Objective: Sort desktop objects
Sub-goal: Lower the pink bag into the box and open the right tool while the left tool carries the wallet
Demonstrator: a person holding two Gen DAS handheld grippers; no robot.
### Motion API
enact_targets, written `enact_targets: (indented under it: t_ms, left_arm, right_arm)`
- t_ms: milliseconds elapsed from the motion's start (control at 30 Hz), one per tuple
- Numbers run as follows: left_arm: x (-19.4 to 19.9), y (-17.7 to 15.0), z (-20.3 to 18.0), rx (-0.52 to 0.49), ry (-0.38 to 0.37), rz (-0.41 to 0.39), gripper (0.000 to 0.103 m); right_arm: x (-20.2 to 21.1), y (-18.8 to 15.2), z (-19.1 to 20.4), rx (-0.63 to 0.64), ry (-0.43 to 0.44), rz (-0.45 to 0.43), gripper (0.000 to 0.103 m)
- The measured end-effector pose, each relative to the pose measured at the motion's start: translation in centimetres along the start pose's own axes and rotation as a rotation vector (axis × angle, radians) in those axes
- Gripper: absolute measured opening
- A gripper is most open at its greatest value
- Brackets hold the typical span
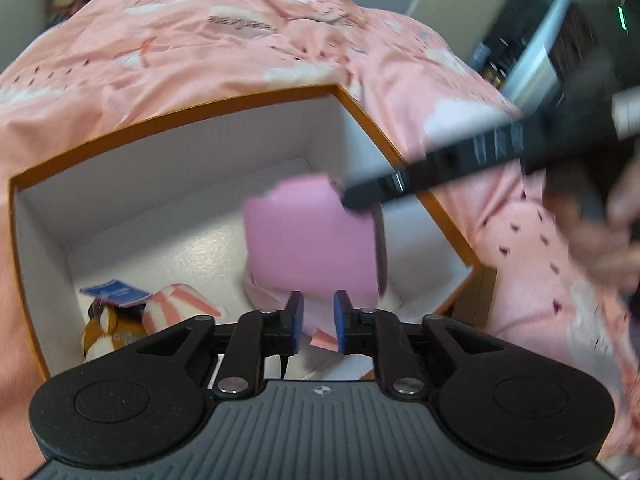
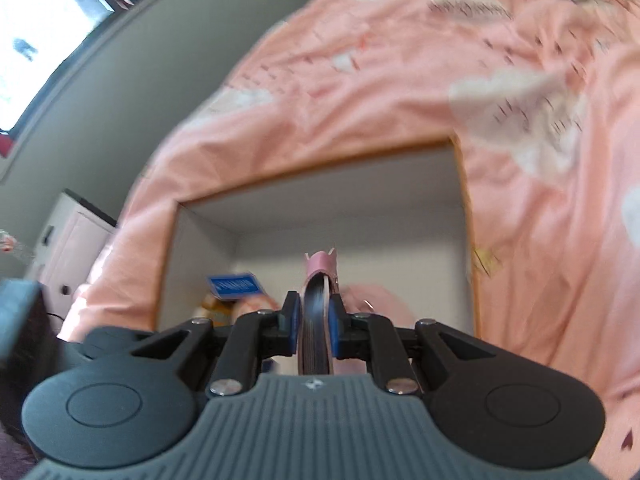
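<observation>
A pink notebook (image 1: 312, 240) hangs upright inside the open white box with an orange rim (image 1: 240, 100). My right gripper (image 1: 356, 200) reaches in from the right and is shut on the notebook's upper corner. In the right wrist view the notebook (image 2: 316, 320) shows edge-on between the blue pads, over the box (image 2: 320, 168). My left gripper (image 1: 318, 320) sits just below the notebook's lower edge. Its jaws stand slightly apart and the pads do not press on the notebook. A striped pink-and-white plush (image 1: 176, 304) and a brown toy with a blue tag (image 1: 104, 328) lie in the box's left corner.
The box rests on a rumpled pink bed cover (image 1: 200, 40). A person's hand (image 1: 616, 232) holds the right gripper at the right edge. A door and shelves (image 1: 520, 52) stand behind on the right. A white cabinet (image 2: 76, 240) and a grey wall (image 2: 140, 60) are left of the bed.
</observation>
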State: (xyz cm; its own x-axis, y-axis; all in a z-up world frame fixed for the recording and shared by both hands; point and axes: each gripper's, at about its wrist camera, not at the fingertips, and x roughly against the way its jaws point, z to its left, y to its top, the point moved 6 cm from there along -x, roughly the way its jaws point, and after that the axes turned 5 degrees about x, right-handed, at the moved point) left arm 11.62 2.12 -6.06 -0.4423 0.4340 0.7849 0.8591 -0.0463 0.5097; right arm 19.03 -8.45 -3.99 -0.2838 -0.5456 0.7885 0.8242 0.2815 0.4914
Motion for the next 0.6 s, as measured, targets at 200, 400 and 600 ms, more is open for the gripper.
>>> enact_targets:
  t_ms: [200,400,600]
  left_arm:
    - [-2.4,0.9,1.3,0.14,-0.004,0.072,0.02]
    - [-4.2,1.0,1.6,0.185,0.009,0.1,0.021]
    - [-4.5,1.2,2.1,0.194,0.02,0.106,0.021]
  right_arm:
    - [-0.5,-2.0,-1.6,-0.028,-0.092,0.074,0.02]
    - [-1.5,-3.7,-1.6,0.126,-0.167,0.213,0.026]
    - [-0.8,-2.6,-0.8,0.362,-0.256,0.177,0.038]
